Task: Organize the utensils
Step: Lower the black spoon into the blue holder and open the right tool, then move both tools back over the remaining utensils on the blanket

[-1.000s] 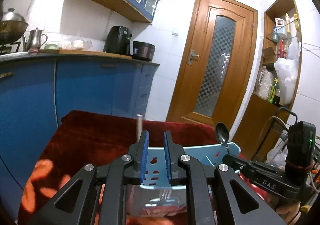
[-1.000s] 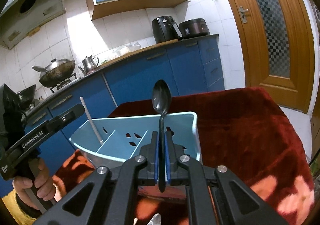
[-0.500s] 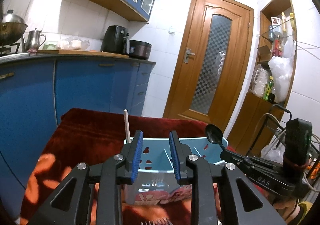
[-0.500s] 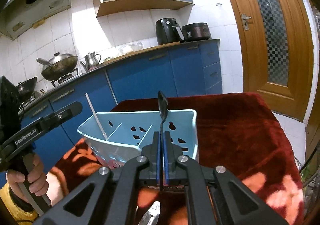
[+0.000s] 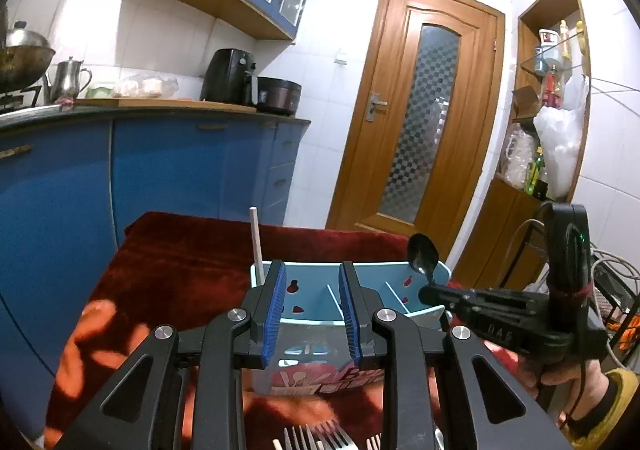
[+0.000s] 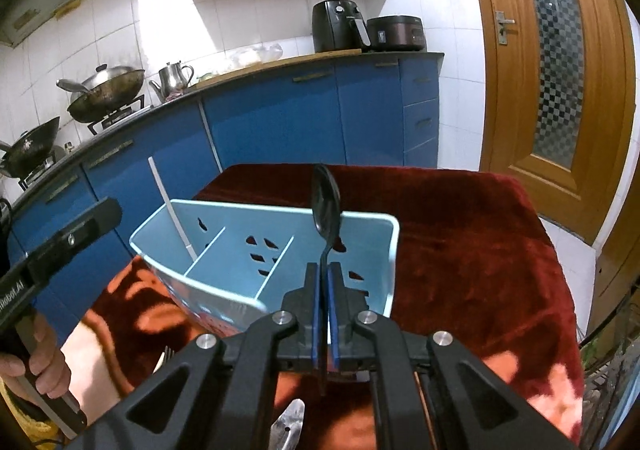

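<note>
A light-blue utensil caddy (image 6: 276, 250) stands on the red cloth (image 6: 460, 242). The right gripper (image 6: 325, 314), clamped on a spoon (image 6: 326, 201), holds it bowl-up over the rightmost compartment; the next move is probably lowering it handle-first, clear of the divider. The left gripper (image 5: 312, 310) hovers before the caddy, its jaws apart and empty.

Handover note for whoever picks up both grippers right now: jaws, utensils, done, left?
Right gripper: jaws shut on the spoon, bowl up, above the light blue utensil caddy's right-end compartment.
Left gripper: jaws open, nothing held, just in front of the caddy.
Done: one white stick stands in the left compartment.
Left: drop the spoon in; forks lie on the red cloth.
</note>
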### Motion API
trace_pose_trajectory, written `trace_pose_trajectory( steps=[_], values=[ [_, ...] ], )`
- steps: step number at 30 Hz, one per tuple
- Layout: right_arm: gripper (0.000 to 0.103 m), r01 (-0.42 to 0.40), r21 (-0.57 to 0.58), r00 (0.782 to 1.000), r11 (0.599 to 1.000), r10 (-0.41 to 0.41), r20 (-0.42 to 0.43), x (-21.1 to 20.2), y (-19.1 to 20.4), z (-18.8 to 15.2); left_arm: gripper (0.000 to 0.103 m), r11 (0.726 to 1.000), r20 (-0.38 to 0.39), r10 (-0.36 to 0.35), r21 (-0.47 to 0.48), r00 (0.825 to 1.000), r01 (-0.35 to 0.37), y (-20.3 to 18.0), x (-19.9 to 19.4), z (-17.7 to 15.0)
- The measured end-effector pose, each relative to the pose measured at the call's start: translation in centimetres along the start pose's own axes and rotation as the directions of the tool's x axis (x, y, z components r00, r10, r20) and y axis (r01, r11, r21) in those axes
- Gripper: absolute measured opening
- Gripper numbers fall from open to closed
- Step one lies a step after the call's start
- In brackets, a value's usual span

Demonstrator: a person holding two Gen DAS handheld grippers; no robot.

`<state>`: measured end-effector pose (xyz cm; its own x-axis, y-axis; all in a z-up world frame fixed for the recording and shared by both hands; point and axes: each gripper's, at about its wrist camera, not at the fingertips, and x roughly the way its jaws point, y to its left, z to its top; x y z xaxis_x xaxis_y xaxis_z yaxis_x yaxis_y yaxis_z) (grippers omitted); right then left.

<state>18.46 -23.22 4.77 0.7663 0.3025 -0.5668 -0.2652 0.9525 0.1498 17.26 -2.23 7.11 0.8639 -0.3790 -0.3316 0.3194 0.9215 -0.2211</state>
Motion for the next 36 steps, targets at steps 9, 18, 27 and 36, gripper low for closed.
trace_pose_trajectory(
  steps=[9,18,27,36],
  values=[
    [0.011,-0.051,0.043,0.998,0.998,0.053,-0.042,1.0,-0.9,0.8,0.027,1.000,-0.017,0.010,-0.013,1.000,-0.010,0.3,0.3,-0.3],
    [0.007,-0.079,0.034,0.988,0.996,0.074,0.137,-1.4,-0.6,1.0,0.027,1.000,-0.018,0.019,-0.016,1.000,-0.019,0.4,0.3,-0.4],
    [0.008,-0.024,0.020,0.949,1.000,0.016,0.316,-0.8,-0.4,1.0,0.027,0.999,-0.023,0.022,-0.030,0.999,-0.023,0.3,0.3,-0.7],
    [0.036,-0.051,0.092,0.958,0.994,0.023,0.287,-1.5,-1.8,0.0,0.027,0.999,-0.027,0.024,-0.044,0.999,-0.026,0.5,0.1,-0.9]
  ],
)
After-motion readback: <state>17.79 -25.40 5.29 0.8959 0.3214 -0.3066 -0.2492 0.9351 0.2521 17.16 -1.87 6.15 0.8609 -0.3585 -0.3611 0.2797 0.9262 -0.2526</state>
